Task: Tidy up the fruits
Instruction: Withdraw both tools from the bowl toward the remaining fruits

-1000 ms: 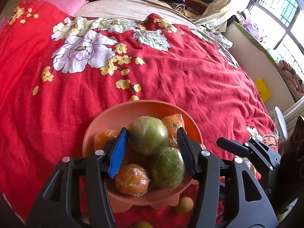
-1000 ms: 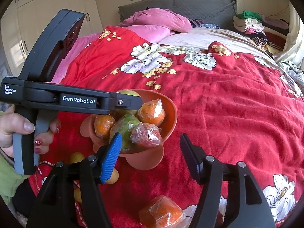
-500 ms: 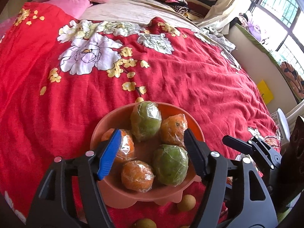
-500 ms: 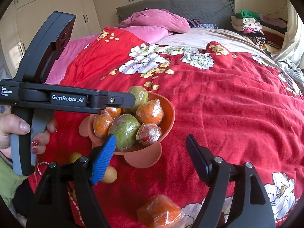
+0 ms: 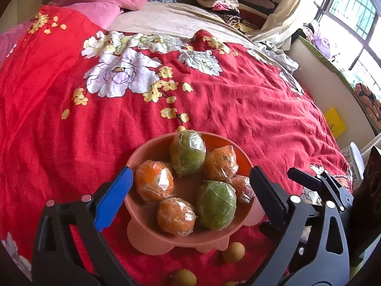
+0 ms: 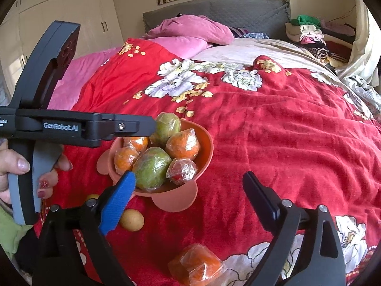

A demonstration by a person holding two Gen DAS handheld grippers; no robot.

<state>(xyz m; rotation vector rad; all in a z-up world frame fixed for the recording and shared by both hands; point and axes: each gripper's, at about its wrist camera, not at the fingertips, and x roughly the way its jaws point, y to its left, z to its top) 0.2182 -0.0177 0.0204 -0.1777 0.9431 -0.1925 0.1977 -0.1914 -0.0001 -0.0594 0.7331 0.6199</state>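
A salmon-coloured bowl (image 5: 181, 240) sits on the red flowered bedspread (image 5: 238, 100). It holds plastic-wrapped fruit: two green ones (image 5: 215, 205) (image 5: 188, 152) and several oranges (image 5: 154, 181). My left gripper (image 5: 190, 170) hovers just above the bowl's near side, jaws opening wide, with nothing pressed between the pads. The right gripper (image 6: 188, 176) hangs over the bowl's (image 6: 207, 152) near right edge, its jaws opening too and gripping nothing. Beneath it lies a loose wrapped orange (image 6: 195, 264). In the right wrist view the left gripper (image 6: 95, 126) crosses from the left, held by a hand (image 6: 14, 164).
Small round yellow-brown fruits lie on the spread by the bowl's foot (image 5: 233, 251) (image 5: 183, 277) (image 6: 132, 219). Pink pillows (image 6: 190, 31) and folded clothes (image 6: 307, 31) are at the bed's head. A window ledge (image 5: 328, 59) runs along the right side.
Both pairs of jaws have spread apart. The green fruit that was between my left fingers now lies at the far side of the bowl, and the left gripper has drawn back a little.
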